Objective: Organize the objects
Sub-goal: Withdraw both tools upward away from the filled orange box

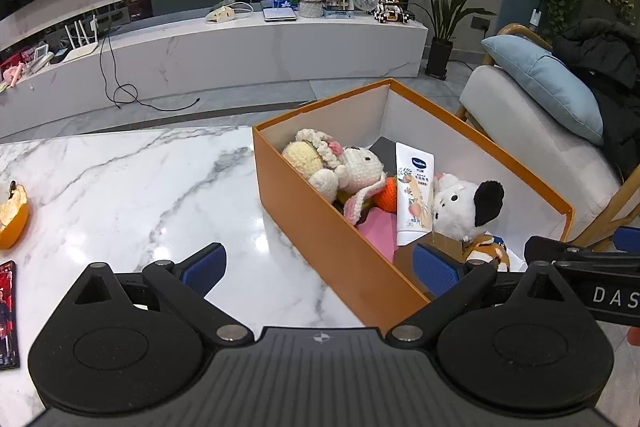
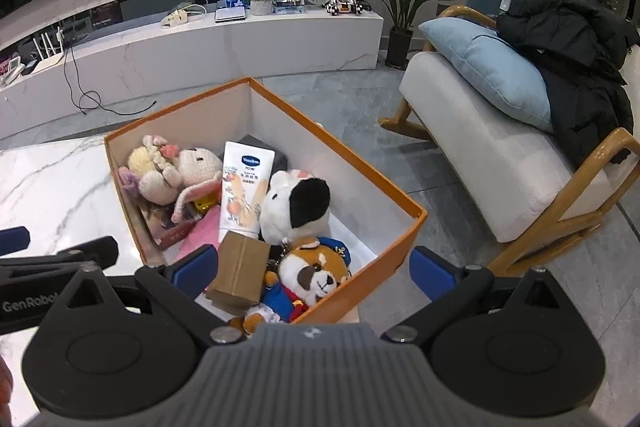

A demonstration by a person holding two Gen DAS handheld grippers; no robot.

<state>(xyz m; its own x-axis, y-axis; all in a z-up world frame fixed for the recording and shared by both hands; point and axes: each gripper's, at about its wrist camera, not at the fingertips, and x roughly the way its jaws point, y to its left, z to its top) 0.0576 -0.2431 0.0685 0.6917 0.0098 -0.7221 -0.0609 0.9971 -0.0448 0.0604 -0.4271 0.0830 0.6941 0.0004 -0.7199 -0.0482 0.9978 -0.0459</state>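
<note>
The orange box (image 2: 404, 227) stood at the right end of the white marble table (image 1: 132, 187), its far corner toward the room, and it was nearly full. At its far-left end lay a crocheted bunny (image 2: 188, 171) in cream and pink, with a small yellow crocheted doll (image 2: 144, 159) tucked against it. A white lotion tube (image 2: 242, 191) leaned upright in the middle, and just right of it sat a white plush dog (image 2: 296, 211) with a black ear. Nearer the camera a small brown cardboard carton (image 2: 242, 267) lay beside a plush shiba keychain (image 2: 316, 273) in a blue sailor outfit, and a pink sheet (image 2: 204, 231) showed beneath the toys. The right gripper (image 2: 316, 267) hung over the near end of the box with its blue pads spread as wide as they went, nothing pinched between them; the carton and the shiba merely lay below the gap. The left gripper (image 1: 320, 267) was likewise wide open and empty, straddling the box's near long wall. On the table's left edge sat a piece of orange peel (image 1: 12, 219) and a dark phone (image 1: 8, 311). Beyond the box stood a pale armchair (image 2: 480, 155) with a blue cushion (image 2: 492, 71).
</note>
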